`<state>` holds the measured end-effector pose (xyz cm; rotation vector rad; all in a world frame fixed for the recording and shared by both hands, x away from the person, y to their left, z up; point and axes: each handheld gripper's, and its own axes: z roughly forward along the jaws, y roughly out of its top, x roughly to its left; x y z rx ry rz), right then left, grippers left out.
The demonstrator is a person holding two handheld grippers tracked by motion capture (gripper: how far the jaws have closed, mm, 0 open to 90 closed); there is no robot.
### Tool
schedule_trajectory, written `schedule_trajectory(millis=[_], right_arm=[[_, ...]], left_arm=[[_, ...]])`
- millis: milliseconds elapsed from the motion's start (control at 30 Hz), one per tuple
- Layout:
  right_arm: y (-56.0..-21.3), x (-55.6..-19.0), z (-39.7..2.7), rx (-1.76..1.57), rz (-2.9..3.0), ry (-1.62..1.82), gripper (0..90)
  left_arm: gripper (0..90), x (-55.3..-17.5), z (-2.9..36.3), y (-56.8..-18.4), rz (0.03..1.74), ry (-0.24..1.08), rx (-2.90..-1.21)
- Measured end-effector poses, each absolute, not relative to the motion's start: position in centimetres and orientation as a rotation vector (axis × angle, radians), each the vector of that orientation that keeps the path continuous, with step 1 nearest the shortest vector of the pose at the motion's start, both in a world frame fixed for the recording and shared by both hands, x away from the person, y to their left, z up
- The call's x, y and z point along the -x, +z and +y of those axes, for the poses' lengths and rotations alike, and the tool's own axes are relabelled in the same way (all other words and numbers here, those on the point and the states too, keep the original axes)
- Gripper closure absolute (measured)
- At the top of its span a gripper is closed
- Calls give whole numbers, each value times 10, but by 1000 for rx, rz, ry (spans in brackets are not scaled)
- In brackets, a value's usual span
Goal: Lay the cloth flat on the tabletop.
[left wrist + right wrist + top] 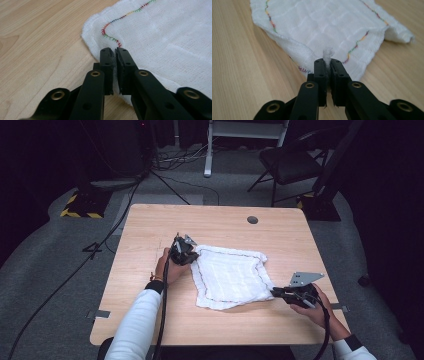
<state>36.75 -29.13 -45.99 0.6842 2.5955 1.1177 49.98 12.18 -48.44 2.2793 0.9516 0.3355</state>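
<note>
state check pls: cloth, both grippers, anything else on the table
white cloth: lying on the table, rumpled, far right corner folded over, pinched at two edges.
left gripper: shut on the cloth's edge near a corner.
right gripper: shut on a bunched tuft of cloth.
table: bare wood around the cloth.

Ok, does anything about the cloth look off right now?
Nothing is damaged or spilled. The white cloth lies askew on the table, rumpled, its near edge folded over. The left hand-held gripper and right hand-held gripper each pinch a corner.
</note>
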Motion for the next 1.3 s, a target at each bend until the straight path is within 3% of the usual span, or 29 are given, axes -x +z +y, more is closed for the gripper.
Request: schedule_trajectory(millis=[100, 167, 267, 367, 467, 533, 667, 867, 1067, 1167, 1300], right_arm=[[-465, -362, -297, -700, 2610, 1099, 830], [-468, -360, -301, -715, 2607, 1085, 736], [-467, -364, -308, -796, 2559, 1085, 607], [-458, -375, -314, -873, 2463, 1111, 538], [-450, -394, -310, -903, 2385, 1087, 479], [-448, -421, -299, -944, 2358, 1054, 447], [-456, -459, -280, -990, 2347, 1016, 436], [-474, -495, -265, -1058, 2352, 934, 430], [-489, -520, -255, -1139, 2382, 877, 445], [-490, -523, -257, -1183, 2399, 939, 523], [-489, -520, -257, -1126, 2453, 978, 795]], left_arm=[[813, -496, 122, -483, 928, 349, -2283], [770, -495, 122, -481, 929, 362, -2263], [589, -497, 125, -480, 989, 378, -2209], [397, -498, 123, -482, 972, 376, -2193], [328, -501, 117, -485, 980, 385, -2207], [284, -503, 113, -488, 983, 376, -2210], [276, -507, 110, -492, 986, 371, -2223], [250, -514, 115, -498, 1026, 320, -2188], [306, -515, 113, -497, 994, 329, -2209], [472, -514, 111, -496, 952, 302, -2211], [746, -513, 109, -494, 898, 264, -2221]])
